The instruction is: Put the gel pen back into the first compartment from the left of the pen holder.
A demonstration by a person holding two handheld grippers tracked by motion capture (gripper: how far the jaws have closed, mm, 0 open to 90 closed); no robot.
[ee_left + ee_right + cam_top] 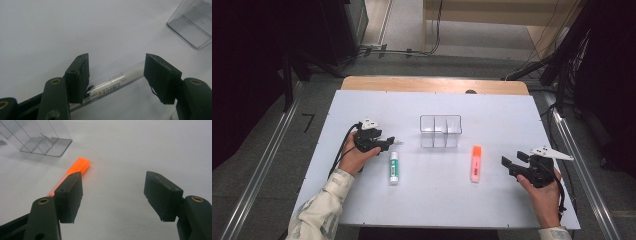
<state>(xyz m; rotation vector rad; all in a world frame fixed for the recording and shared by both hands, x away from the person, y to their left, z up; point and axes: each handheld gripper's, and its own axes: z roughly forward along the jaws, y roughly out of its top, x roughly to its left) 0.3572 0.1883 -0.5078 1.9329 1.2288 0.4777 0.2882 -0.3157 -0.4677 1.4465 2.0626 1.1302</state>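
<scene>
**Ana:** Jaws of the left gripper (116, 77) stand apart around a slim clear-barrelled pen with a white label (113, 83). It lies flat on the white table (492, 200), near the near jaw and clear of the far one, so nothing is gripped.

**Ben:** And the right gripper (112, 195)?

**Ana:** Released too, holding nothing. The orange highlighter (79, 165) lies just beside its near jaw.

**Ben:** What worries you?

**Ana:** That pen is thin and round. I judge that if the pads close off-centre or ride too high, it could roll or squirt out sideways.

**Ben:** Toward the green-and-white glue stick (394, 167)?

**Ana:** Possibly; it lies close by. The clear plastic three-compartment organiser (440, 131) stands beyond, empty as far as I can tell.
</scene>
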